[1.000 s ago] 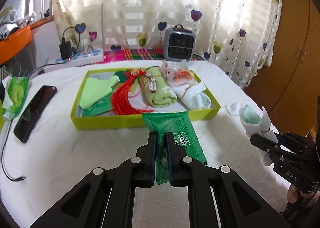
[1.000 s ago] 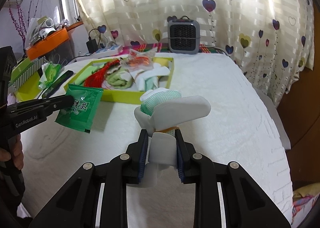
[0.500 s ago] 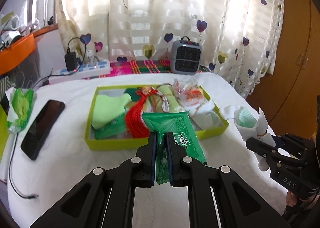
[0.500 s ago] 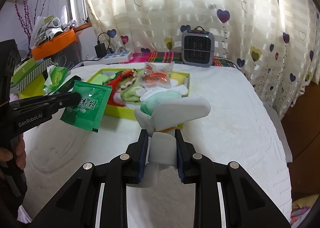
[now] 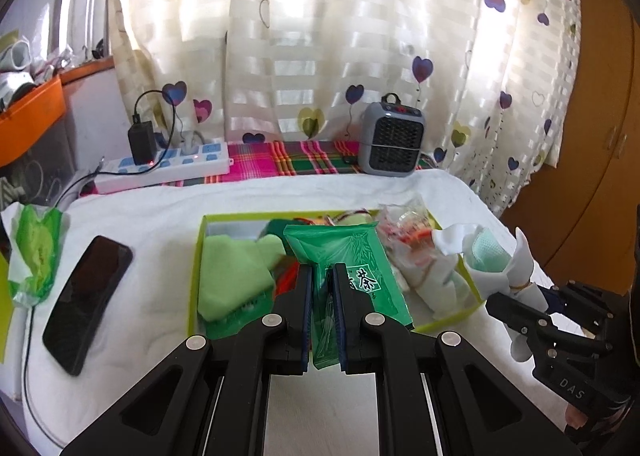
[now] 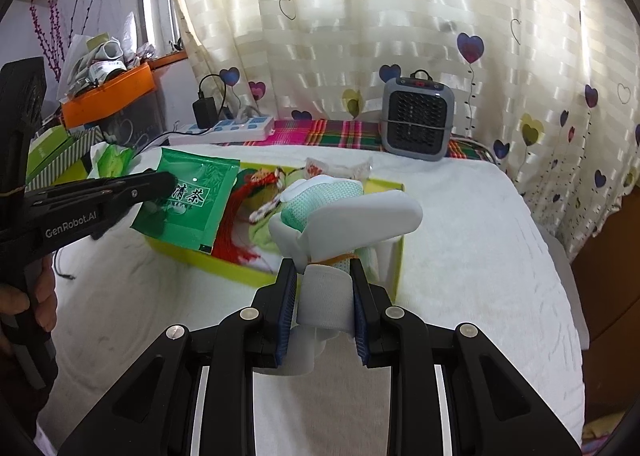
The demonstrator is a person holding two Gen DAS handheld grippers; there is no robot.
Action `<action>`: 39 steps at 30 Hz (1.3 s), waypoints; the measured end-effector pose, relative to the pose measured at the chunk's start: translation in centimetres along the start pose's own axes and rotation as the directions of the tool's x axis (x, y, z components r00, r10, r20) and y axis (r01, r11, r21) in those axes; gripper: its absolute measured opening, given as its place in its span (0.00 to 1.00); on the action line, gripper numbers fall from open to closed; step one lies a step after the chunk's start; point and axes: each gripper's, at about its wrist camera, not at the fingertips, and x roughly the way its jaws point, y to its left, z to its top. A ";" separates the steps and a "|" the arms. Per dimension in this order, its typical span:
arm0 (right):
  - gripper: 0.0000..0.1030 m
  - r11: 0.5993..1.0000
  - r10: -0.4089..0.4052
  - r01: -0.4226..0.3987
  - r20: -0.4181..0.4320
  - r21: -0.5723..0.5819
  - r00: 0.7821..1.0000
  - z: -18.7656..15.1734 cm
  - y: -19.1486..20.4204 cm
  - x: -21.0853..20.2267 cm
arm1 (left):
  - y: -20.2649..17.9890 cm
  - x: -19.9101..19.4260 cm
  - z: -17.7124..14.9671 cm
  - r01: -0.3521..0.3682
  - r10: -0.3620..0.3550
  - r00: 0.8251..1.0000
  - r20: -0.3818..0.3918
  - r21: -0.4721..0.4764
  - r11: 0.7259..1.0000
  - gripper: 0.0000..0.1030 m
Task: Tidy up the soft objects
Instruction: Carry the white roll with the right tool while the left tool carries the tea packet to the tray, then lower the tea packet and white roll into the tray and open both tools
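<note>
Yellow-green tray (image 5: pixel 194 288) near the white bed's far edge already holds folded cloths and a red tassel, while two items remain airborne above its near rim: right gripper (image 6: pixel 323 310) clamps a white-and-mint bundle (image 6: pixel 344 215), left gripper (image 5: pixel 322 306) pinches a flat green tea packet (image 5: pixel 352 268).

Heater (image 5: pixel 391 143) sitting far ahead, slightly right of the gripper, by the curtain (image 5: pixel 320 35). Power strip (image 5: pixel 164 169) with charger (image 5: pixel 141 141) lying ahead-left. Phone (image 5: pixel 86 302) lying left of the gripper. Orange shelf (image 6: pixel 110 93) hanging far left.
</note>
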 end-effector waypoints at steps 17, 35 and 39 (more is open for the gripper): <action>0.26 0.999 0.036 -0.035 -0.066 0.006 0.997 2.1 0.7 7.0 | 2.7 6.9 1.4 -0.032 0.030 0.996 -0.082 -0.022 0.999 0.09; 0.32 0.998 0.056 -0.052 -0.093 0.041 0.994 1.2 -0.1 8.3 | 3.1 8.2 0.5 -0.033 0.029 0.992 -0.125 -0.034 0.999 0.22; 0.46 0.998 0.051 -0.047 -0.088 0.044 0.995 1.2 -0.2 8.0 | 3.0 8.1 0.4 -0.034 0.029 0.991 -0.128 -0.033 0.999 0.27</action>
